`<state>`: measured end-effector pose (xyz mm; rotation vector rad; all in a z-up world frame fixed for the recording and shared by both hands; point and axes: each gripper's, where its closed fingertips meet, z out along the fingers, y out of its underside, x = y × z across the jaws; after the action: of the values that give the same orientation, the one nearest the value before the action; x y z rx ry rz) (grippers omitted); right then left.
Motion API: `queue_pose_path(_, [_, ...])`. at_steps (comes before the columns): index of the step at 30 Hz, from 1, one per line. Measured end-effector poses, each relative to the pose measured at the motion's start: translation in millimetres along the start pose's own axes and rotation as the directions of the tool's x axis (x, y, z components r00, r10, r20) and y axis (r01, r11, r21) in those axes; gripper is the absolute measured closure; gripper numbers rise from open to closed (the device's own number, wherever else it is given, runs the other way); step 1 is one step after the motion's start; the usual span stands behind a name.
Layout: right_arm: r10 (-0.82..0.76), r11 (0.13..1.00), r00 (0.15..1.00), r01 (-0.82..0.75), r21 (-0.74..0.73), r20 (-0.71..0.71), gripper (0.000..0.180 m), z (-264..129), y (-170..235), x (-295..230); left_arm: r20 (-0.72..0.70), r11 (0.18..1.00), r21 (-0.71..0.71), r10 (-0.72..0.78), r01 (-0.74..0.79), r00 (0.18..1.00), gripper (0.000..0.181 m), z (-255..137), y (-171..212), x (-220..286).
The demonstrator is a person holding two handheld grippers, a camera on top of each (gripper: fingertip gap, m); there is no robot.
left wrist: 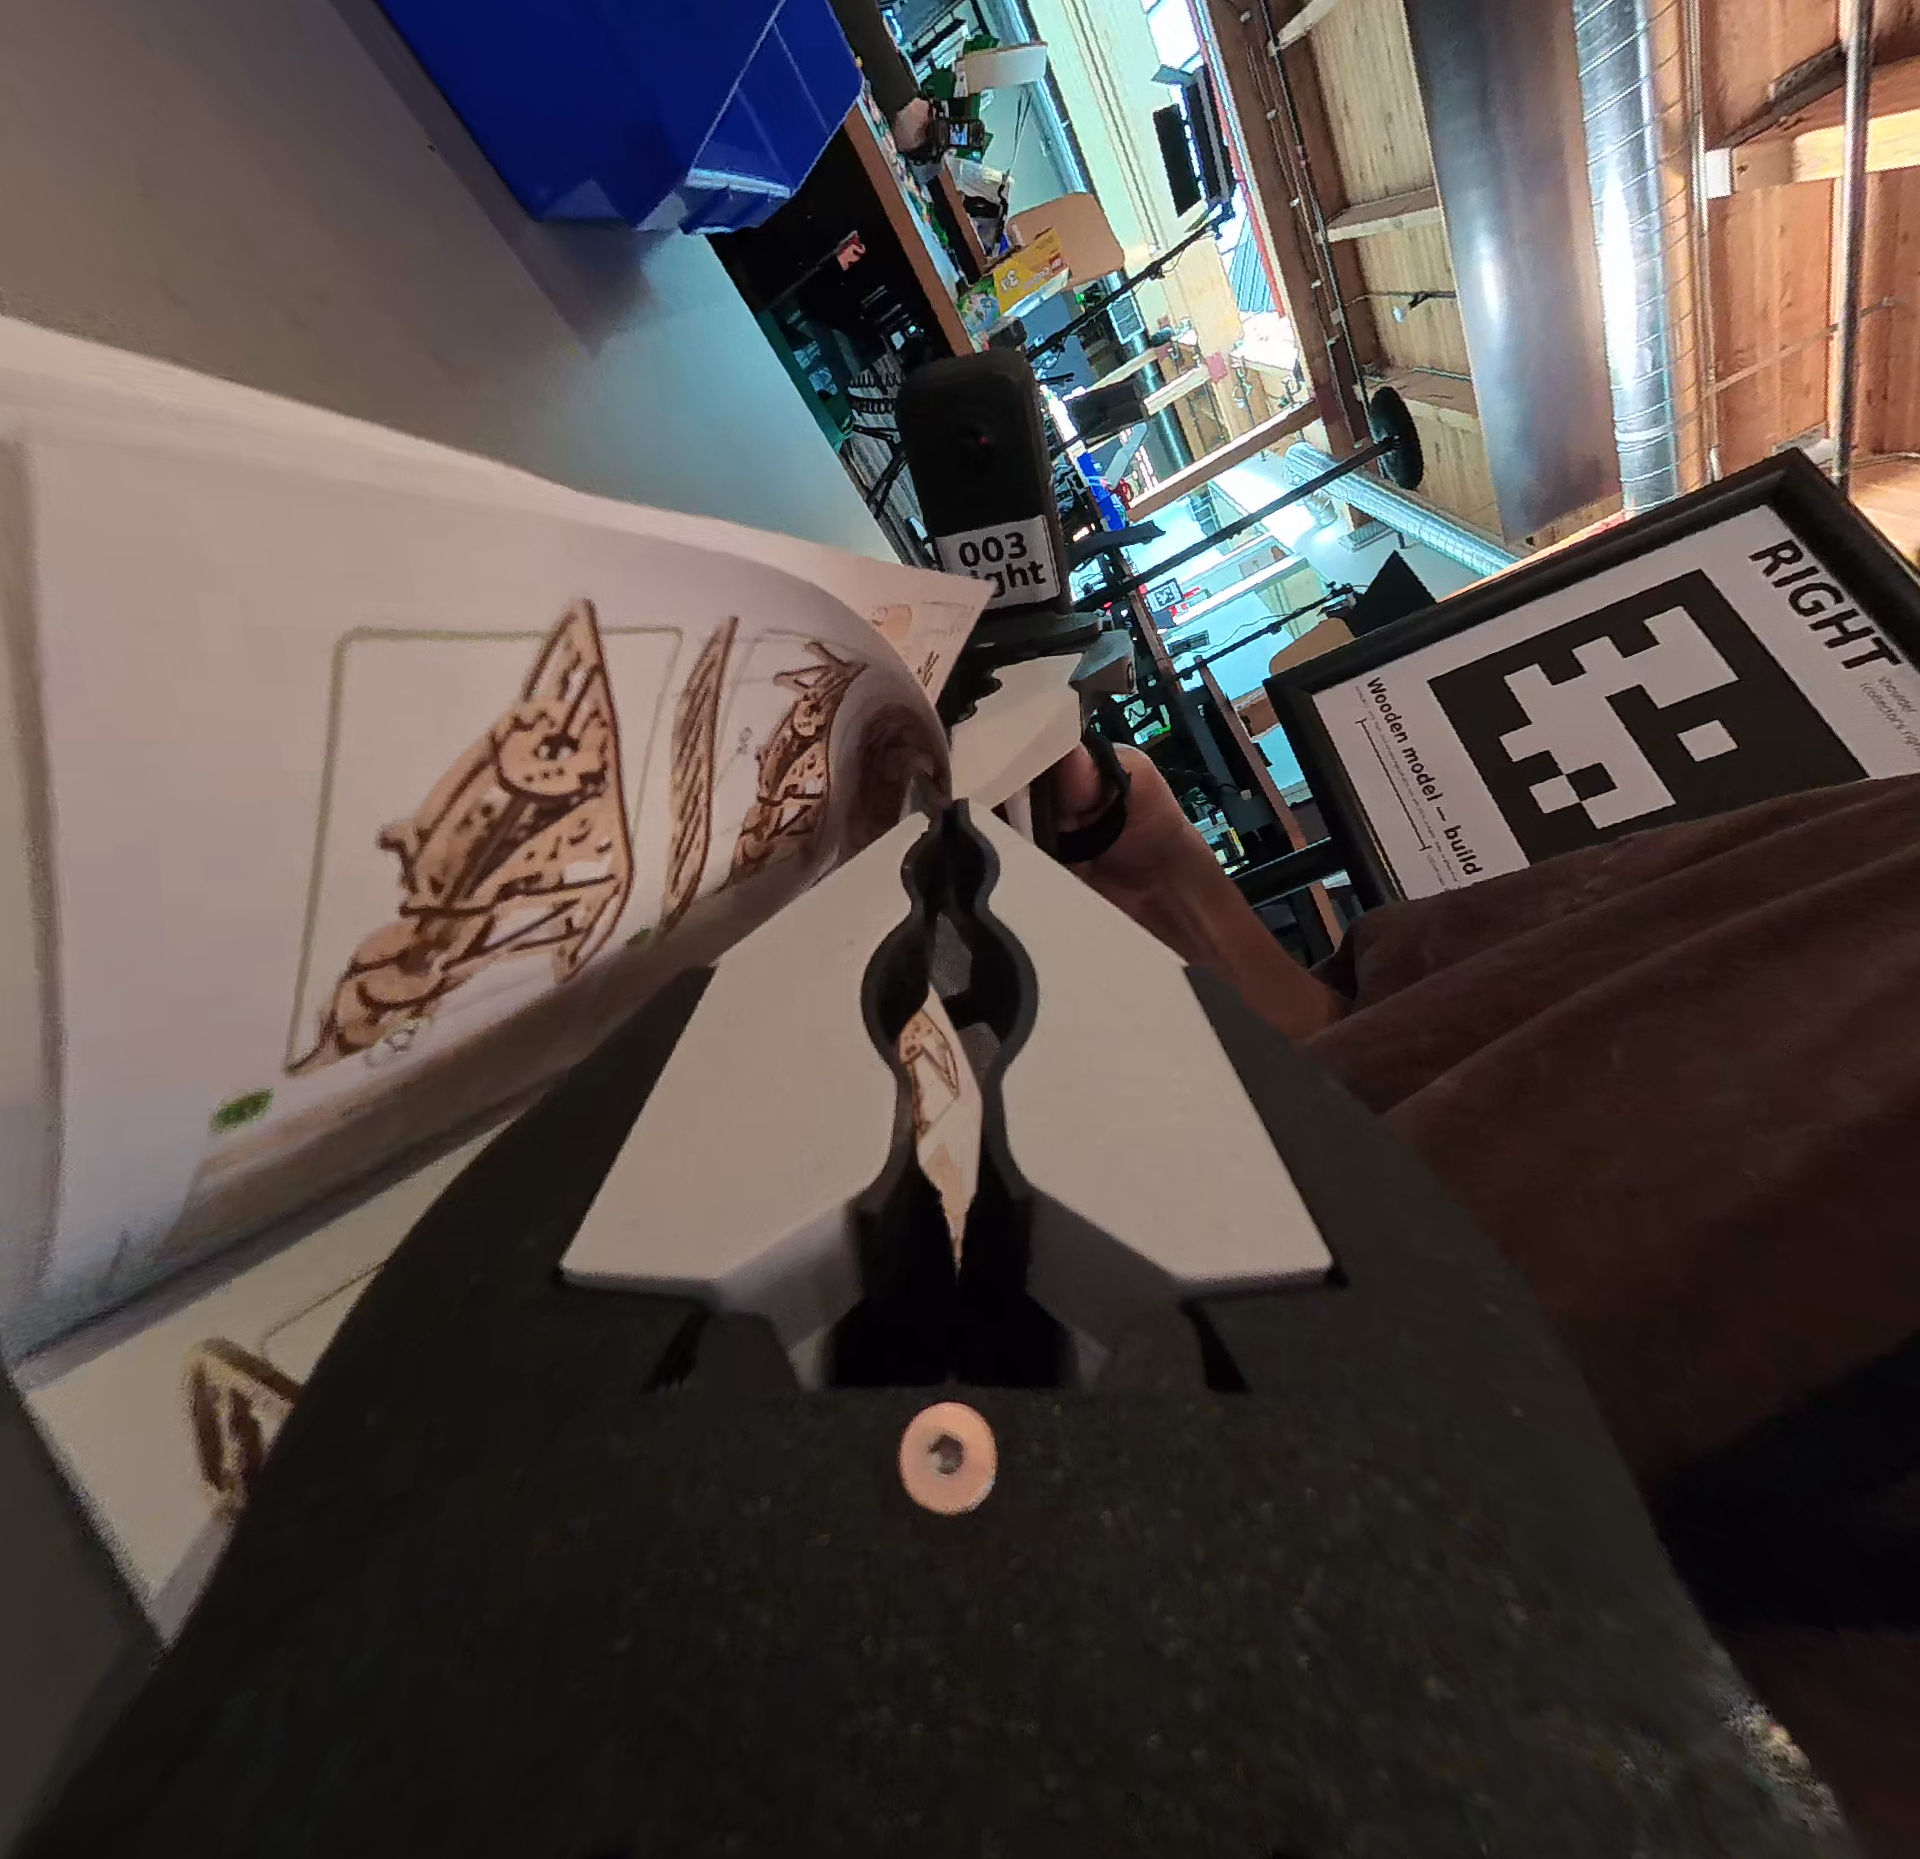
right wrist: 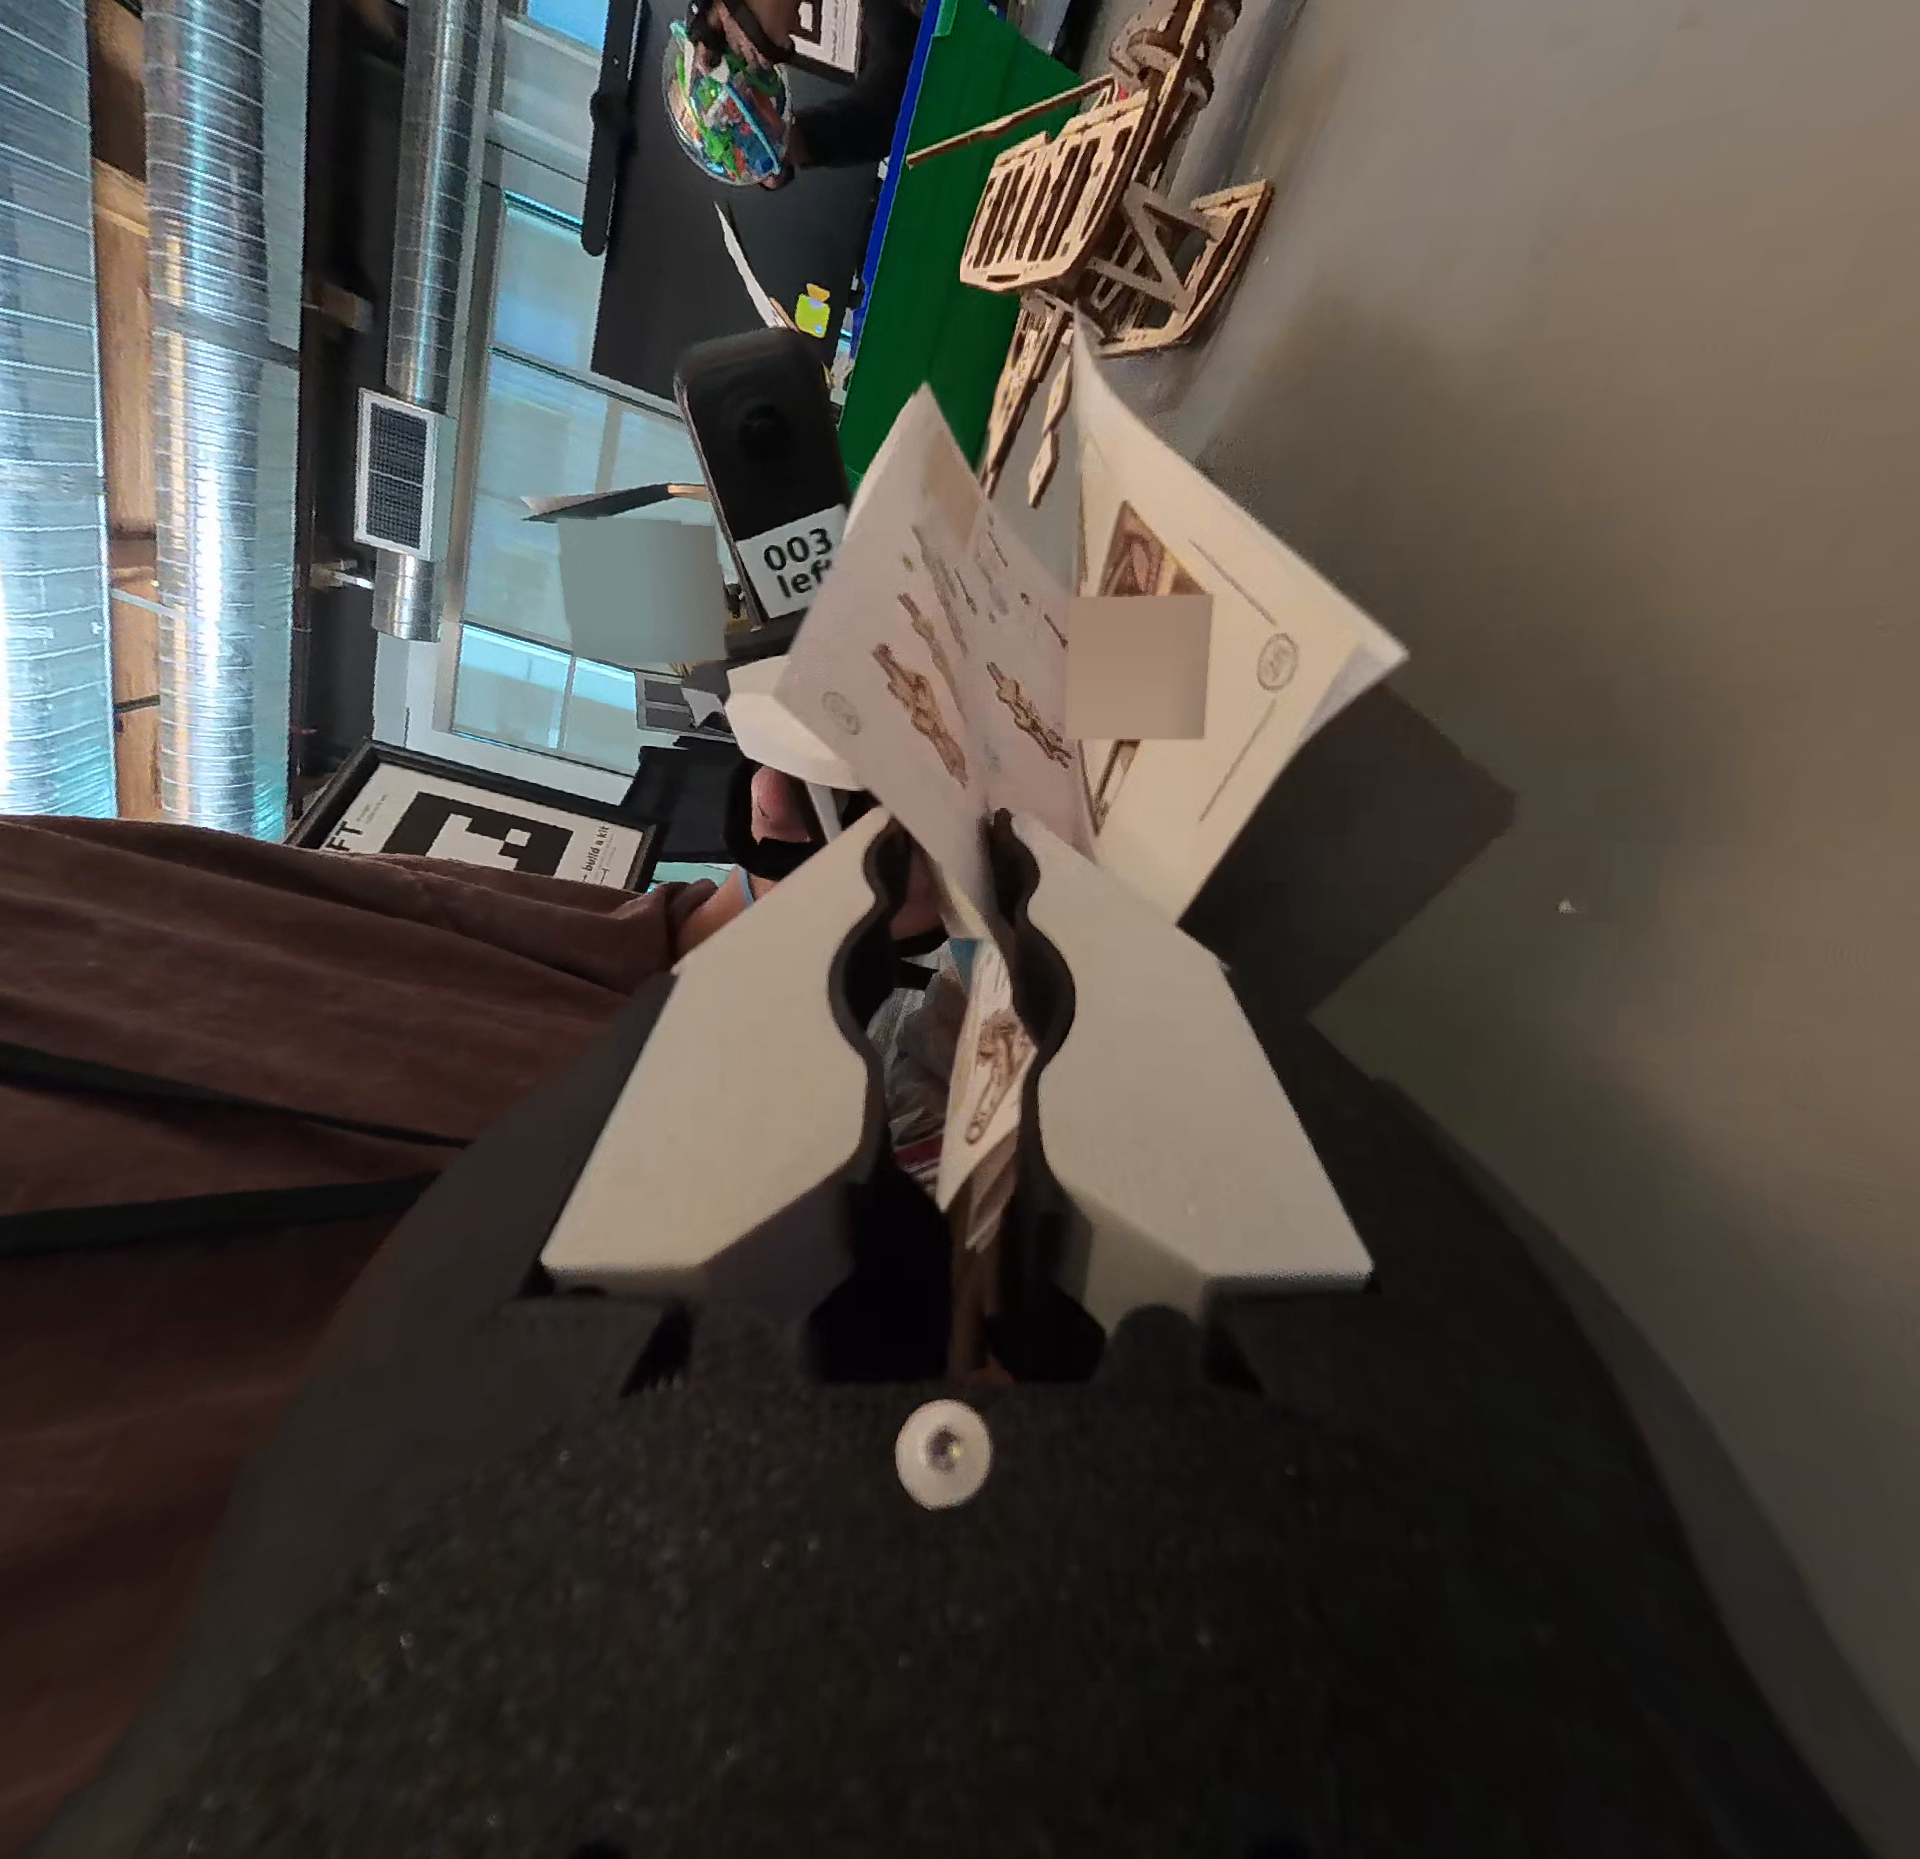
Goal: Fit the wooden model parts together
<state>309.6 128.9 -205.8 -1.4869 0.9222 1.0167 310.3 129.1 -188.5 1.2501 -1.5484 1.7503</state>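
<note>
Meanwhile, booklet page (left wrist: 468, 822) between left tool (left wrist: 951, 833) tips, right tool (right wrist: 940, 843) alongside.

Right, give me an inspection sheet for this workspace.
Surface: grey table, mostly bare.
Job's things: wooden model assembly lying on the table, untouched; instruction booklet lifted, pages curling.
Clutter: blue bin; green board.
Grippers: left claw shut on a booklet page; right claw part-closed, a page between its fingers, grip unclear.
Cables: nothing seen.
Surroundings: framed marker cards, metal ducts, windows, brown sleeve.
</note>
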Motion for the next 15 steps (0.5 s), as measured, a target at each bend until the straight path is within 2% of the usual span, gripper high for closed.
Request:
queue_pose_path(6, [0.011,0.998,1.0,-0.01,0.057,-0.014,0.159,-5,-10,4,0.014,1.0,-0.008,0.002,-0.001,1.0,0.181,-2,-1,-2])
queue_pose_path(9, [-0.154,0.983,0.978,0.166,0.08,-0.144,0.15,-22,-26,5,0.051,0.998,-0.06,-0.022,0.025,0.998,0.181,-3,3,-8])
queue_pose_path(10, [-0.251,0.96,0.942,0.272,0.067,-0.224,0.145,-28,-32,4,0.07,0.995,-0.083,-0.045,0.05,0.997,0.181,-3,5,-11])
queue_pose_path(12, [-0.477,0.864,0.804,0.504,-0.02,-0.356,0.137,-38,-42,-5,0.069,0.992,-0.102,-0.062,0.069,0.996,0.181,-5,4,-11])
queue_pose_path(15, [-0.746,0.664,0.59,0.696,-0.275,-0.309,0.132,-23,-18,-28,0.06,0.991,-0.095,-0.087,0.092,0.994,0.181,-6,-2,-9])
